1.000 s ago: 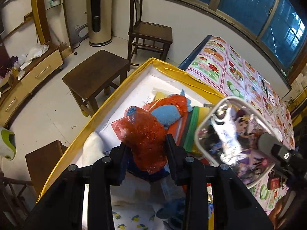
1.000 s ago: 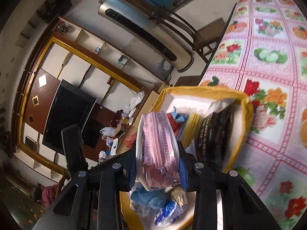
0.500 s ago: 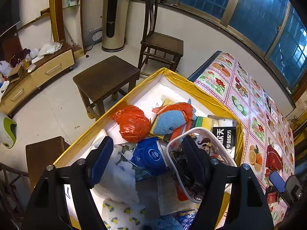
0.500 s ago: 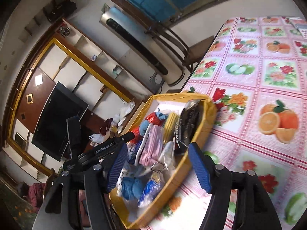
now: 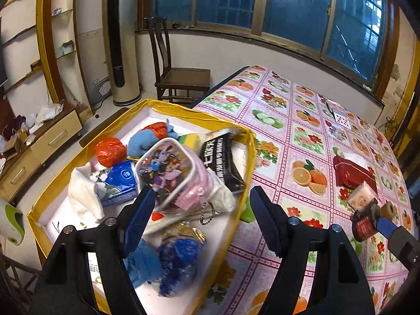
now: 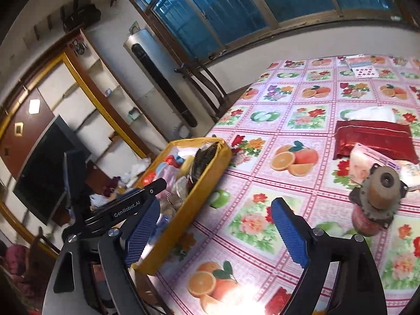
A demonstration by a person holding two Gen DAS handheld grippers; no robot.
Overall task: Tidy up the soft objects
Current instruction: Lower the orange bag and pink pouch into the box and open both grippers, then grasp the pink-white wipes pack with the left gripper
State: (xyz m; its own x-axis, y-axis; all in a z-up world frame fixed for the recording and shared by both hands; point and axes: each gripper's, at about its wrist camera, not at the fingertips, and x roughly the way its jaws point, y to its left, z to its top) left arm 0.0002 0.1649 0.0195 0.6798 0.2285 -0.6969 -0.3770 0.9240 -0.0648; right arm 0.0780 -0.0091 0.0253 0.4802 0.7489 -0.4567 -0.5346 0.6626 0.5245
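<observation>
On the left, the yellow-rimmed box (image 5: 250, 141) at the table's edge already holds the soft things, among them the orange bag (image 5: 110, 151) and the cartoon pouch (image 5: 168, 170), and the left gripper (image 5: 202, 216) hovers over it with jaws wide and empty. To the right, the right gripper (image 6: 215, 232) is equally wide and empty above the fruit-print tablecloth (image 6: 302, 120). This looks like the gap between placements; the next move likely calls for reaching toward the red cushion (image 6: 372, 136) and closing gently on it.
</observation>
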